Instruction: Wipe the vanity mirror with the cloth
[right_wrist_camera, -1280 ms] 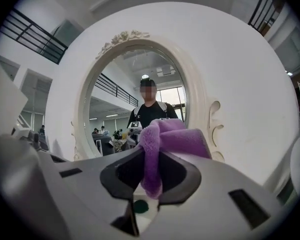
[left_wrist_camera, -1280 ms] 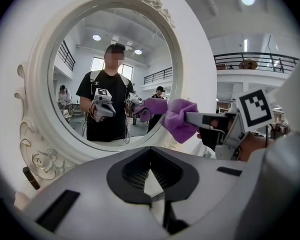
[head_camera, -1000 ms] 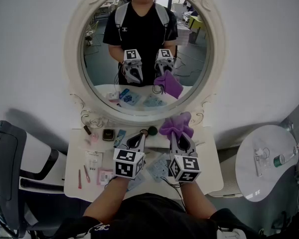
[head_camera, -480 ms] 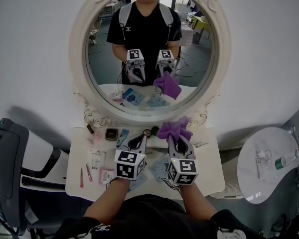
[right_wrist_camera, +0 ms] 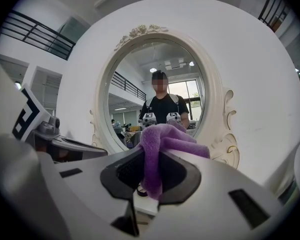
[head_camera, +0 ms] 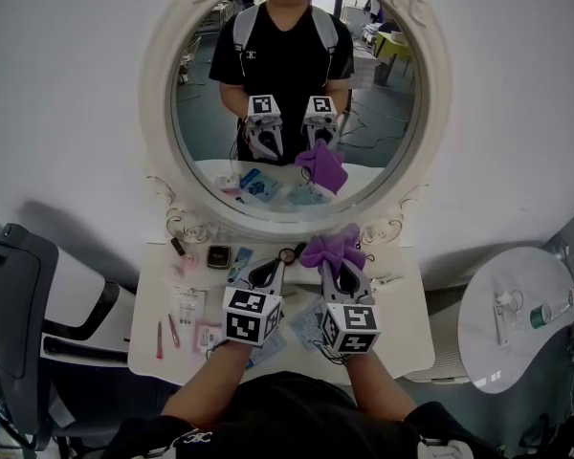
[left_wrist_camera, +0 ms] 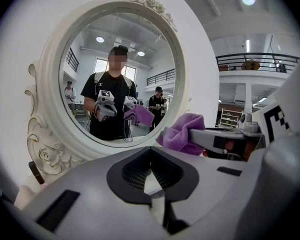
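Holding a purple cloth (head_camera: 333,250), R gripper (head_camera: 339,262) has its jaws pinched tight on it. In the right gripper view the cloth (right_wrist_camera: 157,156) hangs down thru the gap btwn the jaws & bunches up over the tips. L gripper (head_camera: 271,266) sits just beside it on the left, jaws together w/ nothing btwn them. The left gripper view shows only a pale sliver of tabletop thru the small hollow behind the tips. Both grippers are side by side over the white vanity table (head_camera: 407,328), pointing toward the lower rim of the vanity mirror (head_camera: 383,113).

Cloth is at the frame's bottom edge, below the glass. Can't tell if it touches the frame. Mirror is oval, in an ornate white frame w/ scrollwork, upright against a white wall. Reflection shows a person in a black tee w/ both grippers & the cloth.

Table holds small bits: a dark compact (head_camera: 219,255), a blue tube (head_camera: 237,262), flat packets (head_camera: 180,304) & pink sticks (head_camera: 163,336) near the left edge. Dark chair (head_camera: 19,314) stands left of the table. Round white side table (head_camera: 512,318) w/ a bottle (head_camera: 547,312) stands to the right, apart from the vanity.
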The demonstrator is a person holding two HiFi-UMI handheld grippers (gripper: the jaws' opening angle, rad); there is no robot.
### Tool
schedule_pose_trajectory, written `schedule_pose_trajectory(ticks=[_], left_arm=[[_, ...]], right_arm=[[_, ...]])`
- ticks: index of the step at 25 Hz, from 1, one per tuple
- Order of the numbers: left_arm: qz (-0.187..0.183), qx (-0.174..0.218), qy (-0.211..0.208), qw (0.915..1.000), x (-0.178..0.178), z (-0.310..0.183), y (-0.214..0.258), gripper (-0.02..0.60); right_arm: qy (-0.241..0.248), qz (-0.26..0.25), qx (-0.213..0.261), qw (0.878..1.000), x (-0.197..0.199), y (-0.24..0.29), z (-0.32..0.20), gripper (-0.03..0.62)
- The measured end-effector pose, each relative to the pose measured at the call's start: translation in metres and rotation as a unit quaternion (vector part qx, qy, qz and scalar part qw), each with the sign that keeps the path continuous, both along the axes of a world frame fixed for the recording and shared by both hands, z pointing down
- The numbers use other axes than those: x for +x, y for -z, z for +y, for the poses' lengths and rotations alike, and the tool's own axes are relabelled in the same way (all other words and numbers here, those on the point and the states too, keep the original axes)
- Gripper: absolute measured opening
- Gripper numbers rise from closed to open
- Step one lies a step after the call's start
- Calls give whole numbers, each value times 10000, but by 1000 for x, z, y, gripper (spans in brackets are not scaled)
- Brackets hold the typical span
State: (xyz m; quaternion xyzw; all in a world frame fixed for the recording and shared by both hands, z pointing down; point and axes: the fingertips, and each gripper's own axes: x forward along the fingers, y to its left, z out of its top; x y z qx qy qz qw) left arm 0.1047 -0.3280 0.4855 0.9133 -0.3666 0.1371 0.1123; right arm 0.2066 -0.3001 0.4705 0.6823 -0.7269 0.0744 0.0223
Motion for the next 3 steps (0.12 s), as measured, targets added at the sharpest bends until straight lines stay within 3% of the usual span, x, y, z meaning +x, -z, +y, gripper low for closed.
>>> schedule_pose_trajectory(ticks=[3], left_arm=[[-27,-7,-14,10000,-1,-1,-1,6]], right_arm=[[15,-23,-2,10000,-1,0,-1,66]])
